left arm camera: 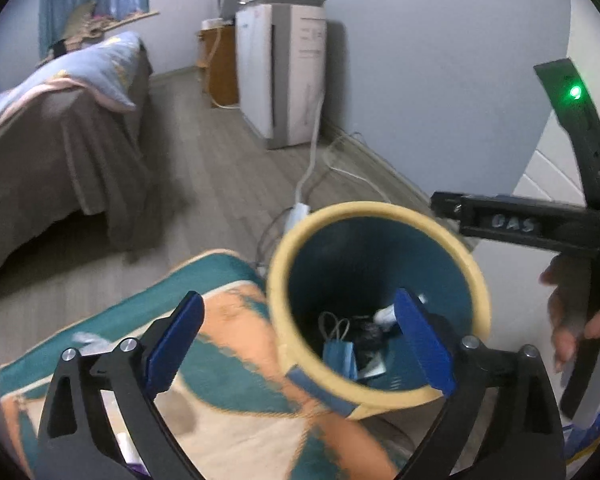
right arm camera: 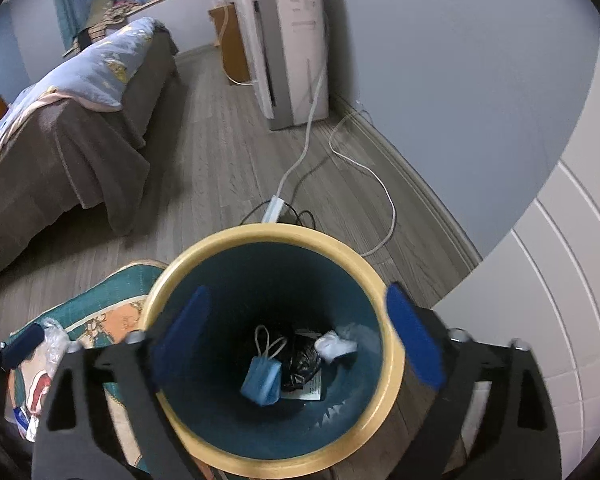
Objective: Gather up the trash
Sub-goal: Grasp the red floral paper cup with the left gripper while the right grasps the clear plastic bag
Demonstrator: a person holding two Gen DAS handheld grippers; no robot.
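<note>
- My left hand-held gripper (left arm camera: 300, 344) stands spread wide with nothing between its blue pads (left arm camera: 176, 344); its right pad sits over the mouth of the trash bin (left arm camera: 380, 396), the left one over the rug (left arm camera: 228, 392).
- My right hand-held gripper (right arm camera: 296, 340) is also wide apart and empty, held straight above the bin (right arm camera: 276, 452) so that both blue pads (right arm camera: 414, 344) frame its opening.
- In the left wrist view my other hand (left arm camera: 572, 320) shows at the right edge, fingers wrapped on the black handle of the right tool.
- The bin has a yellow rim and a dark teal inside; it stands on the wooden floor (right arm camera: 220, 160), just beside the edge of the teal and orange rug (right arm camera: 112, 300).
- At the bottom of the bin lie a blue face mask (right arm camera: 262, 382) with pale loops, a black crumpled bag (right arm camera: 300, 360) touching it, a white crumpled tissue (right arm camera: 334, 346) and a small printed card (right arm camera: 312, 390) under the black bag.
- On the rug, near my left tool, lies a clear plastic wrapper (right arm camera: 54, 336).
- Beyond the bin a white power strip (right arm camera: 272, 208) and cables lie on the floor.
- Farther off stand a white appliance (right arm camera: 292, 40) by the wall and a bed (right arm camera: 60, 120) under a brown cover.
</note>
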